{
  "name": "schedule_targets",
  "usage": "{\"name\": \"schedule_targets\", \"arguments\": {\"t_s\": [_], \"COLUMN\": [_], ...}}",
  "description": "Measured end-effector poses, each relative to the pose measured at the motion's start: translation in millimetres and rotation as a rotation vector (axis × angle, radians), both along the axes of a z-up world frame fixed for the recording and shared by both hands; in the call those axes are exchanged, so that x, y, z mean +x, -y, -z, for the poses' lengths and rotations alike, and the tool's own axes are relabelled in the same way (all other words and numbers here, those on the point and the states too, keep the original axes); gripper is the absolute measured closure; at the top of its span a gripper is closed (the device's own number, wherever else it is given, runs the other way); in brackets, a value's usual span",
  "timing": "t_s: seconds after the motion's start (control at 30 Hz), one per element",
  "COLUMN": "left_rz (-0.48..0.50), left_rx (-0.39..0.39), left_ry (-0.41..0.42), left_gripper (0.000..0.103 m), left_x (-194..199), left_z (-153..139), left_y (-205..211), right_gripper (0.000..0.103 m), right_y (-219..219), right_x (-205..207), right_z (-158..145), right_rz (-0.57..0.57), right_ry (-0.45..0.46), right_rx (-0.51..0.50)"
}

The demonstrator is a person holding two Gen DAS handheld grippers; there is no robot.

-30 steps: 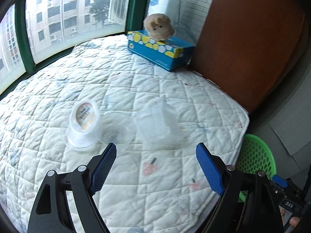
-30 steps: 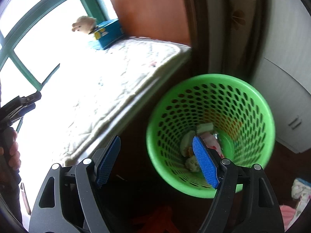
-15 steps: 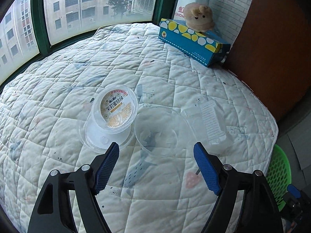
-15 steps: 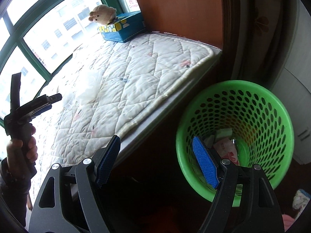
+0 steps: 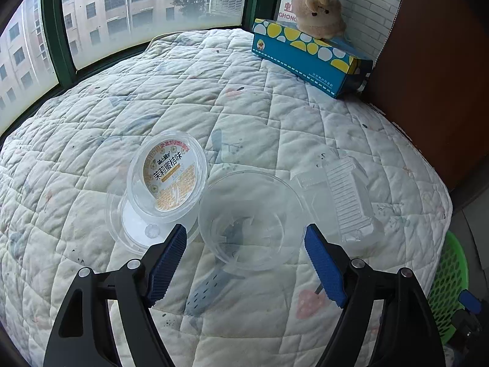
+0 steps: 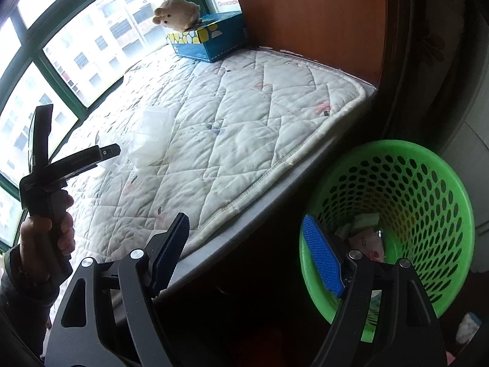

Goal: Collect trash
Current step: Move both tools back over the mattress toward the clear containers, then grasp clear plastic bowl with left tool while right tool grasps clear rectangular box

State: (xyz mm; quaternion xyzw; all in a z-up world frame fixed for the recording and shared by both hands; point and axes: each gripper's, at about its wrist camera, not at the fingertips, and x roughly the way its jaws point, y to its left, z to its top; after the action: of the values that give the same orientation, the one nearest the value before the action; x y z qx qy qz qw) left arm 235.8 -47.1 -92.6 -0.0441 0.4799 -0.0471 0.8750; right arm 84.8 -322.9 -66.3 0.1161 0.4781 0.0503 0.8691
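On the quilted mattress (image 5: 275, 116) lie three clear plastic pieces: a round bowl (image 5: 250, 220), a labelled lidded tub (image 5: 166, 180) to its left, and a ribbed tray (image 5: 345, 195) to its right. My left gripper (image 5: 244, 235) is open just above the bowl's near rim, its fingers to either side and touching nothing. My right gripper (image 6: 244, 223) is open and empty beside the mattress edge. The green trash basket (image 6: 421, 202) stands on the floor to its right with wrappers (image 6: 363, 235) inside. In the right wrist view a hand (image 6: 45, 229) holds the left gripper (image 6: 76, 159) near the tray (image 6: 152, 140).
A blue tissue box (image 5: 308, 58) with a plush toy (image 5: 318, 13) on it sits at the mattress's far corner, against a wooden panel (image 5: 434, 76). Windows (image 5: 137, 9) run behind the mattress. The basket (image 5: 449, 278) shows past the mattress's right edge.
My left gripper has moved forward and down towards the clear bowl, which now lies just past its fingertips. The right wrist view has swung left, so the basket now sits at its right.
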Motion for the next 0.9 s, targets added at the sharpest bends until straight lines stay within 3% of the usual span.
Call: {"name": "schedule_targets", "arguments": {"t_s": [0.2, 0.37, 0.57, 0.9], "left_rz": [-0.004, 0.000, 0.002, 0.032], "left_rx": [-0.030, -0.052, -0.105, -0.108], "left_ry": [0.001, 0.015, 0.020, 0.040], "left_gripper": [0.044, 0.045, 0.046, 0.046], "left_x": [2, -8, -26, -58], "left_z": [0, -6, -16, -31], "left_y": [-2, -6, -15, -27], "right_gripper": [0.026, 0.026, 0.026, 0.031], "right_y": [-5, -10, -22, -75], "right_x": [6, 17, 45, 107], "right_z": [-4, -7, -12, -6], "right_rz": [-0.013, -0.029, -0.056, -0.158], "right_ry": [0.008, 0.010, -0.001, -0.029], "right_rx": [-0.007, 0.010, 0.098, 0.195]}}
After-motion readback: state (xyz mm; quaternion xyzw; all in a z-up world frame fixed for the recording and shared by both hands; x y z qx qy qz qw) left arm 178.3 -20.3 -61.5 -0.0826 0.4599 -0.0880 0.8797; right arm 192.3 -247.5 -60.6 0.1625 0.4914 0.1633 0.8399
